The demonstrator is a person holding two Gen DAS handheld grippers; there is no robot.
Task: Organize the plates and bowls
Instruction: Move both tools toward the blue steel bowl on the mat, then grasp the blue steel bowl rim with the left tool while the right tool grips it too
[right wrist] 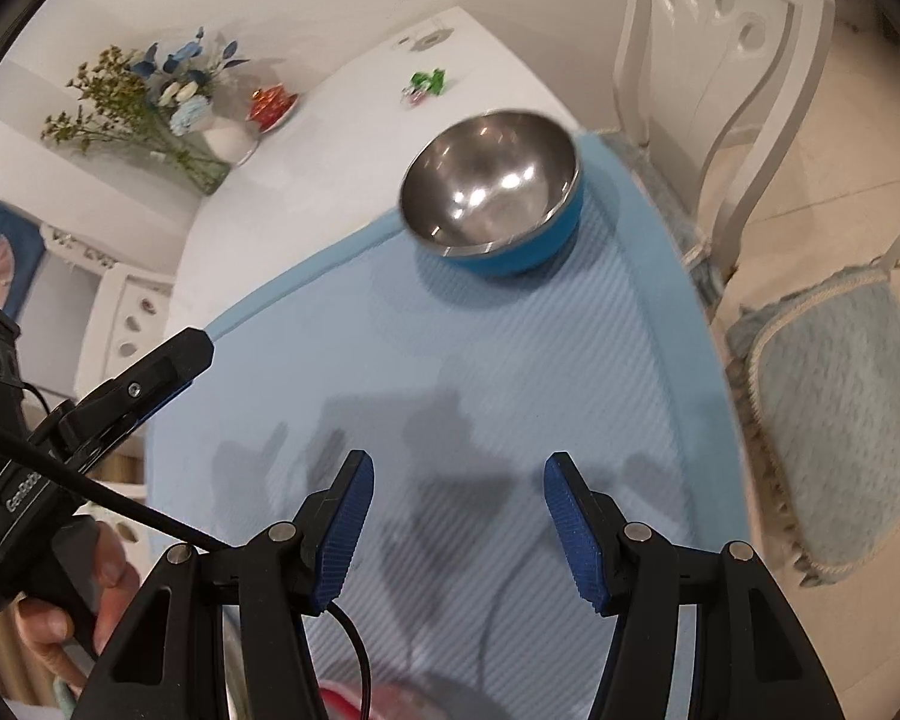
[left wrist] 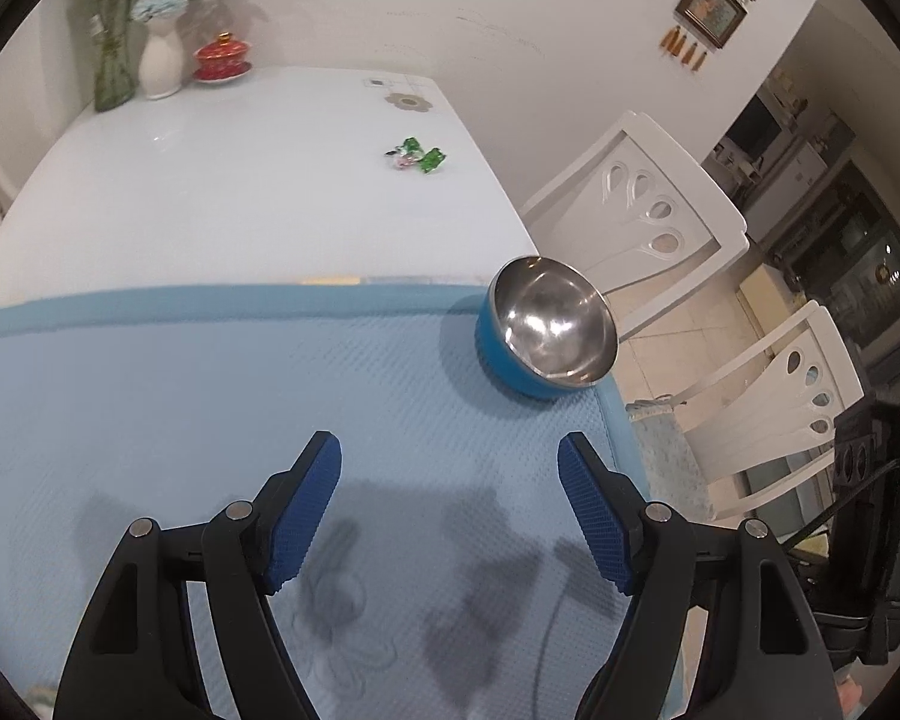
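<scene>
Blue bowl (left wrist: 546, 330) with steel inside stood upright at the far right corner of the light blue mat (left wrist: 210, 420), left gripper (left wrist: 450, 450) and right gripper (right wrist: 457, 471) both hung above the near mat, fingers spread apart and empty, white table (left wrist: 240, 180) beyond.

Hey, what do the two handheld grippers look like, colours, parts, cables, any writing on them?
Both the left gripper and right gripper have black plastic linkage arms with silver pivot pins and blue ribbed fingertip pads. A thin black cable loops beside the right gripper. The left gripper's black body, seen from the right wrist, carries white lettering, only partly readable.
</scene>
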